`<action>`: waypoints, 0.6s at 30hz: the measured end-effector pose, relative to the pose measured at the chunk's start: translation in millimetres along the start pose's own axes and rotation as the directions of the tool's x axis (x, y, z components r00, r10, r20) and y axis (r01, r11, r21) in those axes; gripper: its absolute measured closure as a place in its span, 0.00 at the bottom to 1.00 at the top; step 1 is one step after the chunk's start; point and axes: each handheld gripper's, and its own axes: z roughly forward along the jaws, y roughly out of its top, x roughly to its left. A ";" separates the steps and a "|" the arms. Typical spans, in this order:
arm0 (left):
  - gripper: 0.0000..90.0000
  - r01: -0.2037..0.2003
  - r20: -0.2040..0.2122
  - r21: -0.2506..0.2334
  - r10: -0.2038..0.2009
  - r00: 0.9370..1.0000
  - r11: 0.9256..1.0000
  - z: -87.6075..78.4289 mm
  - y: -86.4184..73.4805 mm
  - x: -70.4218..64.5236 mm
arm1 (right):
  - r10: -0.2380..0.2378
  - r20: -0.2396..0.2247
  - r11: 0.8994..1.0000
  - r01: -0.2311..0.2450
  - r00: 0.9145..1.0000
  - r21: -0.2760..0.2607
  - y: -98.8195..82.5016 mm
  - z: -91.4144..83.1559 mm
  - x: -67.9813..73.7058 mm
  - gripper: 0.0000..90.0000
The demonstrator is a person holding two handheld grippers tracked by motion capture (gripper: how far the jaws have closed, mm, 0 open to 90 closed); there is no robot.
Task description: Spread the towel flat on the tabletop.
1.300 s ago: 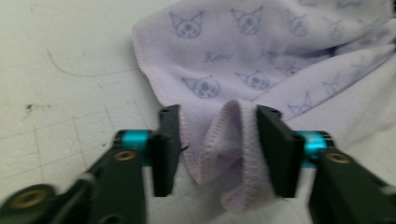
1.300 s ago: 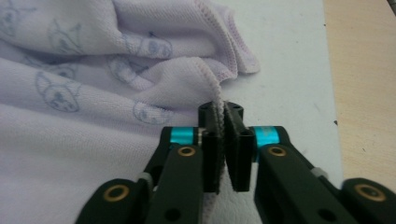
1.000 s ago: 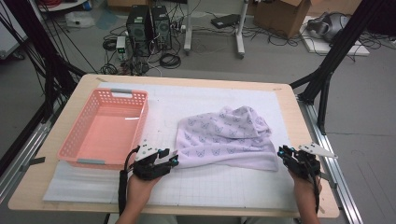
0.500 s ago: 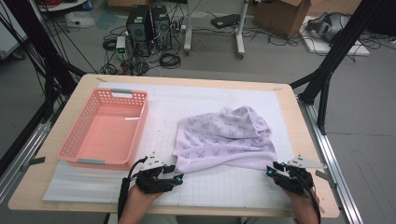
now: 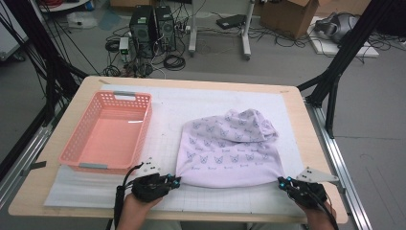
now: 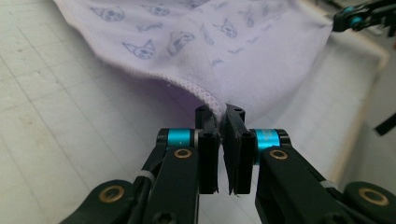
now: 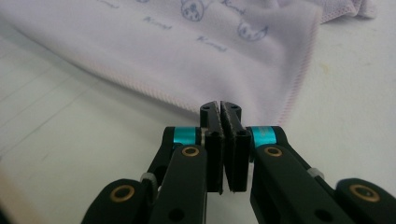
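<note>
A lilac cloth (image 5: pixel 227 148) printed with small cat faces lies on the white mat, its near hem stretched straight between both grippers. My left gripper (image 5: pixel 176 181) has just been closing and now pinches the near left corner. In the left gripper view the jaws (image 6: pixel 217 116) clamp the stitched hem of the cloth (image 6: pixel 233 60). My right gripper (image 5: pixel 283 182) has also just been closing, on the near right corner. In the right gripper view the jaws (image 7: pixel 219 112) meet on the corner of the cloth (image 7: pixel 187 56). The far part of the cloth is still bunched.
A pink plastic basket (image 5: pixel 93 166) stands empty at the left of the mat (image 5: pixel 191 103), close beside my left hand. The table's near edge runs just under both hands. Black frame legs, cables and computers stand on the floor beyond the table.
Both grippers have come back toward the near table edge and closed on the cloth's near corners. The hem has been drawn toward me and now lies straight and wider.
</note>
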 end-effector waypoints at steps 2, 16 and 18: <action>0.93 0.023 0.052 -0.001 -0.022 0.998 1.000 -6.9 -3.1 -1.7 | -0.003 -0.032 1.000 0.002 0.999 -0.010 -5.5 -12.7 3.5 0.98; 0.48 0.055 -0.108 -0.032 -0.058 0.992 0.998 18.6 12.2 18.7 | 0.061 0.008 0.997 -0.060 0.998 -0.043 7.8 -4.0 -1.2 0.68; 0.48 0.063 -0.128 0.036 -0.058 0.990 0.997 42.7 17.1 23.4 | 0.068 0.055 0.997 -0.066 0.996 -0.026 10.9 9.9 -6.0 0.59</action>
